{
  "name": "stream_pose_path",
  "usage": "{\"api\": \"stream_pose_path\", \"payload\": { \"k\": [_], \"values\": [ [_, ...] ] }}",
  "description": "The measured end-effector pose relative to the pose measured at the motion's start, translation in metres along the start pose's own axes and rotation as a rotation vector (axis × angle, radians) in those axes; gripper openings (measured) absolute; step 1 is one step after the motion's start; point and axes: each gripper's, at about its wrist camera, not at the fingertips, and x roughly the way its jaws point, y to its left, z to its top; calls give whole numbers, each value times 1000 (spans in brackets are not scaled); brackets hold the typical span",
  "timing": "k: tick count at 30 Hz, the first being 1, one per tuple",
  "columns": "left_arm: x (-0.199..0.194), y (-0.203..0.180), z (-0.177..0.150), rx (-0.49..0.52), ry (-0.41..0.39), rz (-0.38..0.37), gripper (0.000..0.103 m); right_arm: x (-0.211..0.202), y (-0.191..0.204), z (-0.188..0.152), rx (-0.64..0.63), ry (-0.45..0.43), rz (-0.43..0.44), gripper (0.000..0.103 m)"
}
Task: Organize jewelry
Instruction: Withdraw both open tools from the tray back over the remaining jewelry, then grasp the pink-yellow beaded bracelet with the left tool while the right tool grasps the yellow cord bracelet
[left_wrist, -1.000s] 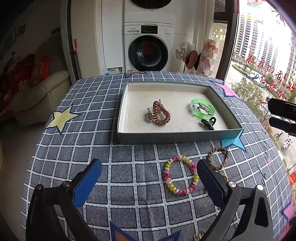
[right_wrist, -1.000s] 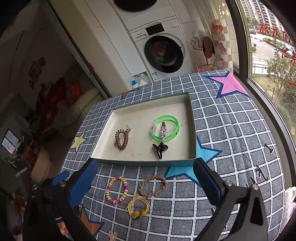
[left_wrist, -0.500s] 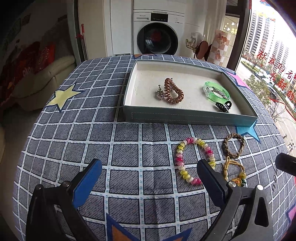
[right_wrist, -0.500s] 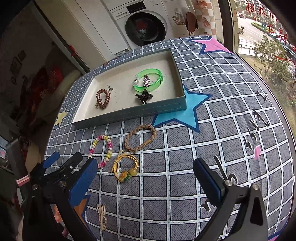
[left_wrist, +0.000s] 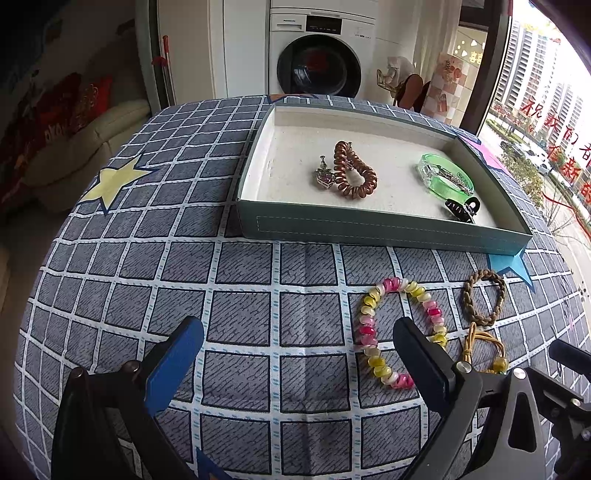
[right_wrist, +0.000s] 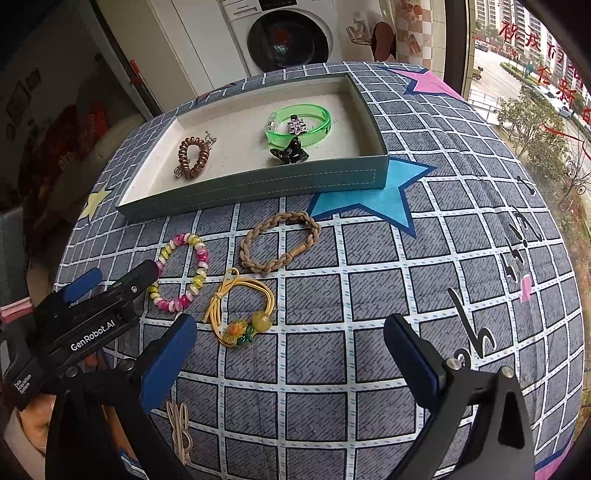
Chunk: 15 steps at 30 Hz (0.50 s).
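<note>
A teal tray (left_wrist: 384, 227) (right_wrist: 258, 186) holds a brown coil hair tie (left_wrist: 352, 171) (right_wrist: 192, 157), a small pendant (left_wrist: 324, 178), a green bangle (left_wrist: 445, 179) (right_wrist: 299, 123) and a black claw clip (left_wrist: 461, 208) (right_wrist: 290, 152). On the cloth in front lie a pink-yellow bead bracelet (left_wrist: 373, 321) (right_wrist: 201, 254), a braided tan bracelet (left_wrist: 484, 301) (right_wrist: 279, 242) and a yellow cord bracelet with a flower (left_wrist: 484, 350) (right_wrist: 240, 308). My left gripper (left_wrist: 297, 354) is open, its right finger beside the beads. My right gripper (right_wrist: 290, 349) is open, just short of the yellow cord bracelet.
A small tan hair clip (right_wrist: 179, 424) lies near the table's front edge. The left gripper's body (right_wrist: 85, 325) shows at the left of the right wrist view. A washing machine (left_wrist: 317, 55) stands behind the table, a sofa (left_wrist: 85, 147) to the left, a window at the right.
Both grippers have moved down and forward, closer to the loose bracelets on the cloth. Both stay open. The jewelry has not moved.
</note>
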Motion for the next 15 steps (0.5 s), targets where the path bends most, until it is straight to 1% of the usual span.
{"api": "stream_pose_path", "payload": {
  "k": [4, 12, 15],
  "values": [
    [3, -1, 1, 6, 3, 3, 103, 4, 3, -1, -14, -5, -30, 99],
    [12, -2, 3, 18, 17, 17, 103, 14, -2, -3, 6, 8, -50, 98],
    [15, -4, 2, 28, 24, 22, 103, 16, 0, -3, -7, 3, -70, 92]
  ]
}}
